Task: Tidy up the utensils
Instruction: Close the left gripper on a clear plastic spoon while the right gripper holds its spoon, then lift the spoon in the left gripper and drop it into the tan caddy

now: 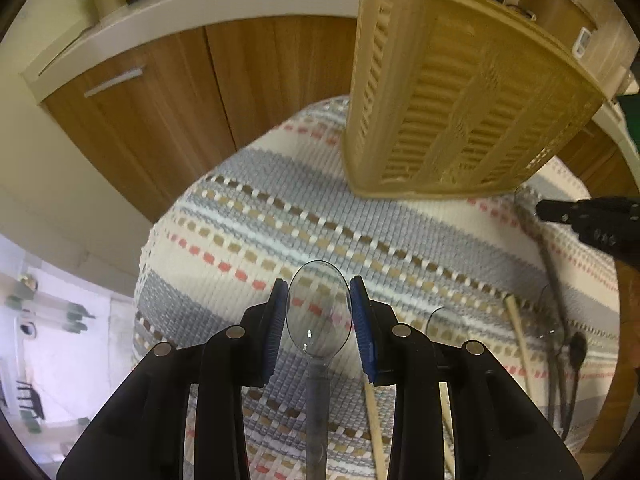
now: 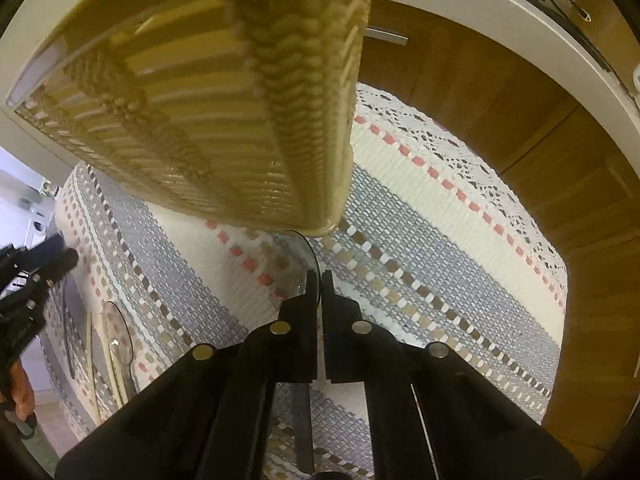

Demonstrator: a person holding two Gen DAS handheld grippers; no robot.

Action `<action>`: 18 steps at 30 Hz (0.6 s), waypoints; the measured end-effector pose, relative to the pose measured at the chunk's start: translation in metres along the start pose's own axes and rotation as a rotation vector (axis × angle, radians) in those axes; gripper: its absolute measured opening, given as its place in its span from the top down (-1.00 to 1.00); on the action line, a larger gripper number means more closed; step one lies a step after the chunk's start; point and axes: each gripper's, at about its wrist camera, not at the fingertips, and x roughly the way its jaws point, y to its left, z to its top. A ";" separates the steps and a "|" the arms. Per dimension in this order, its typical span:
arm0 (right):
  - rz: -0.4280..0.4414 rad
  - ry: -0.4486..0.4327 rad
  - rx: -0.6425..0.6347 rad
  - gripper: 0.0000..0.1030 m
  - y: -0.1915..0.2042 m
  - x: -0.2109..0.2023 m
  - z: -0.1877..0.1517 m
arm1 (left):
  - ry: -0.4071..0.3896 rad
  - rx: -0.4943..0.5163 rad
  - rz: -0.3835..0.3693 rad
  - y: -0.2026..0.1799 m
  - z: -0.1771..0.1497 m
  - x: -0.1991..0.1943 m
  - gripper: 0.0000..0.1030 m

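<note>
The left gripper [image 1: 319,316] is holding a clear spoon [image 1: 319,312] between narrowed jaws, handle running toward six o'clock. The right gripper [image 2: 321,300] is clamping another clear spoon [image 2: 308,256] edge-on. The basket [image 1: 452,92] is standing at one o'clock on the striped mat [image 1: 256,216].

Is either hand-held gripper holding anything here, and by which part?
Both hold clear plastic spoons. The left hand-held gripper grips its spoon across the bowl; the right hand-held gripper is shut on its spoon, edge-on, near the bowl's base.
</note>
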 end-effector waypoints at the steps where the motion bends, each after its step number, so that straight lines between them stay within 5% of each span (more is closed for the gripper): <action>1: 0.019 0.003 0.017 0.97 -0.004 0.000 0.000 | 0.001 0.000 -0.008 -0.001 0.001 0.000 0.41; 4: 0.045 0.022 0.042 0.82 -0.015 0.003 0.002 | 0.001 0.003 -0.017 -0.001 0.004 0.002 0.41; 6: 0.055 0.002 0.052 0.47 -0.021 -0.003 0.002 | 0.002 0.002 -0.021 0.000 0.003 0.005 0.41; 8: 0.074 -0.032 0.063 -0.08 -0.021 -0.011 0.002 | -0.001 -0.005 -0.032 0.002 0.004 0.006 0.41; 9: 0.080 -0.051 0.061 -0.13 -0.020 -0.015 0.002 | -0.004 -0.006 -0.036 0.003 0.003 0.007 0.41; 12: 0.037 -0.033 0.008 -0.12 -0.008 -0.011 0.003 | -0.012 -0.007 -0.043 0.002 0.005 0.007 0.41; 18: -0.046 0.004 -0.054 0.39 0.023 0.003 -0.003 | -0.031 -0.015 -0.047 0.004 0.008 0.004 0.41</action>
